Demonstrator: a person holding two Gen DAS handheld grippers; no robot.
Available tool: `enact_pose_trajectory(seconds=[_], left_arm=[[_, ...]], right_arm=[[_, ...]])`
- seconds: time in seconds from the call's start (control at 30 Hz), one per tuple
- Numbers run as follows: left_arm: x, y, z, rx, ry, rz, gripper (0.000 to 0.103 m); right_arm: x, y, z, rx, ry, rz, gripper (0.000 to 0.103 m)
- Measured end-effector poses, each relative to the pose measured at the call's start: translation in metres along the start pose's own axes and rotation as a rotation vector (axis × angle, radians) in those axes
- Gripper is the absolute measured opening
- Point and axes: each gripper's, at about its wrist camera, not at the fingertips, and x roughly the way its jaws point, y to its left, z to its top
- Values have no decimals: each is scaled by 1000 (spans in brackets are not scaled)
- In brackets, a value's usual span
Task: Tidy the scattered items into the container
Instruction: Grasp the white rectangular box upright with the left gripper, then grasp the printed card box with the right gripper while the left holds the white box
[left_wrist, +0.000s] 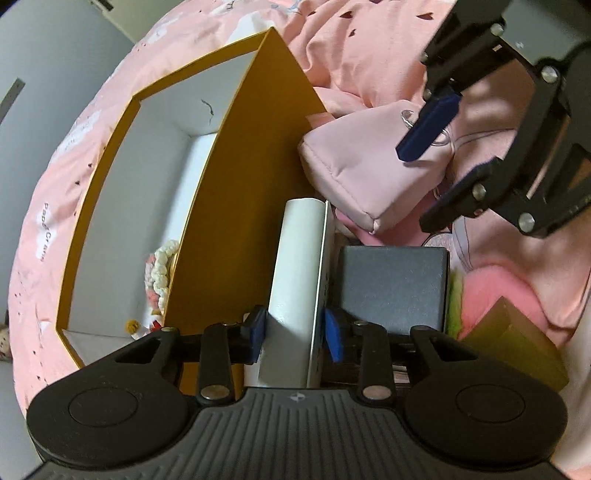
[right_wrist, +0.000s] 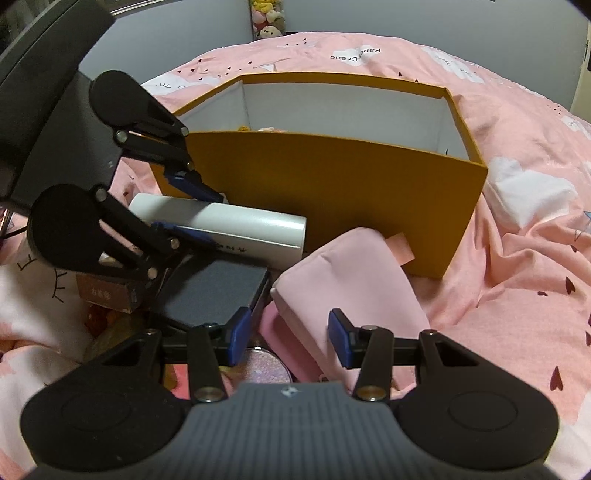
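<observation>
- Across a pink bedspread, one open container is standing; its outer walls are mustard yellow, its inside white, and small knitted trinkets are lying on its floor.
- Just beside the container's near wall, one white box is lying on its side; the left gripper is straddling it, both blue pads sitting against its sides, so it is gripping the box.
- One dark grey box is lying next to the white box, on the side away from the container; one gold-brown box is resting near it on pink fluff.
- One pale pink padded pouch is leaning against the container's outer wall, a small pink tab poking out behind it.
- The right gripper is hovering over the pouch with its jaws parted; neither pad is pressing on anything.
- One round glittery compact is peeking out under the right gripper.
- On the bedspread, "Paper Crane" is printing across a white cloud; tiny characters are running along the white box's edge, too small to read.
</observation>
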Motion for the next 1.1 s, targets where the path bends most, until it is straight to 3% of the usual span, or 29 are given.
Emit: enact_pose_trajectory(seconds=[0.33,0.57,0.77,0.97,1.1], left_arm=[[-35,14,-15,-184,-37,11,36],[-85,38,-40,-427,-95,-14,35],[-107,55,-71,-681,-16,14,35],[-112,57,-100,-828,0,10,35],[-112,59,-114,-889,-9,4,35]], right_arm=[[-2,-2,-2,20,52,105,50],[-16,8,7,8,4,196,48],[-16,32,23,-69,-15,263,49],[7,66,37,-82,37,315,53],[30,67,52,-4,122,373,53]])
